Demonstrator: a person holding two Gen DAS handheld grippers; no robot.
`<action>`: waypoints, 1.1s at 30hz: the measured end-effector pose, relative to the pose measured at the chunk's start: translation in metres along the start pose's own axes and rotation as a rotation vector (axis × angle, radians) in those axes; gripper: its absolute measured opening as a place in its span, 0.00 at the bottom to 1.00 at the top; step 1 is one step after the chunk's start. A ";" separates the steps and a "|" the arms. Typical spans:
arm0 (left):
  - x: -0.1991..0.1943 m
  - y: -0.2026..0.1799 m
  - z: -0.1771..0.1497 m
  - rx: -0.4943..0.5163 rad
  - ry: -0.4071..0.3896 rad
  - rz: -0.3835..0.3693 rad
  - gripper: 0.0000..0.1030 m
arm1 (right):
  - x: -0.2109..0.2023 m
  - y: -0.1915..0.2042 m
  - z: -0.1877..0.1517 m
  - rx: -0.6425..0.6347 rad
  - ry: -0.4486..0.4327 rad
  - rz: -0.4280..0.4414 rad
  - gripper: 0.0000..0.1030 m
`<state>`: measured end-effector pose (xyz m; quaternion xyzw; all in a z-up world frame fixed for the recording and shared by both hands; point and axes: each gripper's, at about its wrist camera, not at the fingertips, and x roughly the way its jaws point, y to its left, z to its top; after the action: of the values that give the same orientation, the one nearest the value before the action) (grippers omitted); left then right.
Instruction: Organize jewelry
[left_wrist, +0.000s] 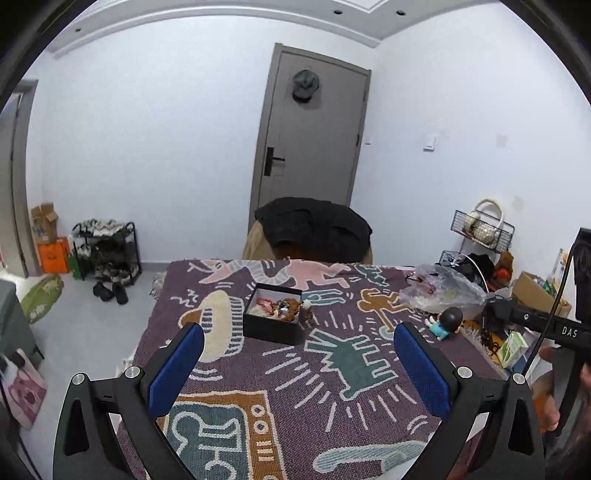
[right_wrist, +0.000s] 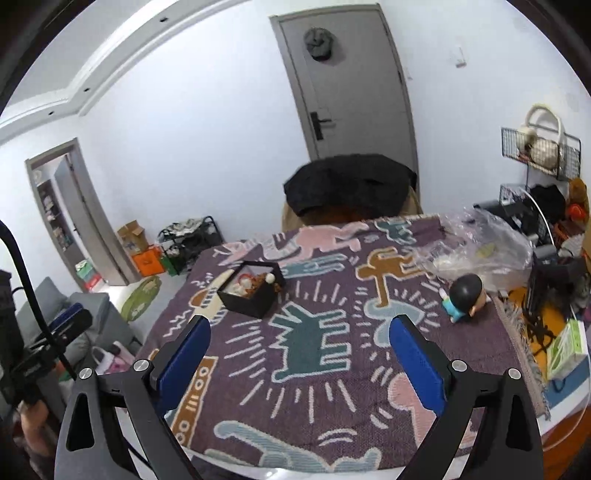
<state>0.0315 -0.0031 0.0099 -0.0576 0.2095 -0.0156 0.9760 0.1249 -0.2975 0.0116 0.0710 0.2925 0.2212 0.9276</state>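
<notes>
Both claws hang above the near part of the table, its patterned woven cloth bare beneath them, and neither holds anything.

The left claw has its blue pads spread wide. The black box stands ahead of it, just beyond the tips and a little toward its left finger, open-topped, with a small heap of jewelry inside; single pieces are too small to tell apart. One piece seems to hang over the box's right rim.

The right claw is likewise spread wide. From it the box lies farther off, ahead and to the left, beyond its left finger, while a small dark-haired figurine lies ahead to the right, near a crumpled clear plastic bag.

This fits either claws approaching the box to sort, or drawn back with the pieces gathered in; which, I cannot tell.
</notes>
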 end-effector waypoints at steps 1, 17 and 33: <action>-0.001 -0.001 -0.001 0.010 0.000 0.004 1.00 | -0.001 0.002 -0.001 -0.007 0.000 0.001 0.95; -0.004 -0.004 -0.012 0.061 0.027 -0.010 1.00 | -0.006 0.002 -0.002 -0.028 0.001 -0.026 0.95; 0.001 -0.005 -0.012 0.059 0.031 -0.034 1.00 | 0.003 0.004 -0.006 -0.031 0.022 -0.018 0.95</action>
<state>0.0276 -0.0090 -0.0009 -0.0320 0.2232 -0.0393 0.9734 0.1220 -0.2921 0.0061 0.0516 0.2998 0.2183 0.9273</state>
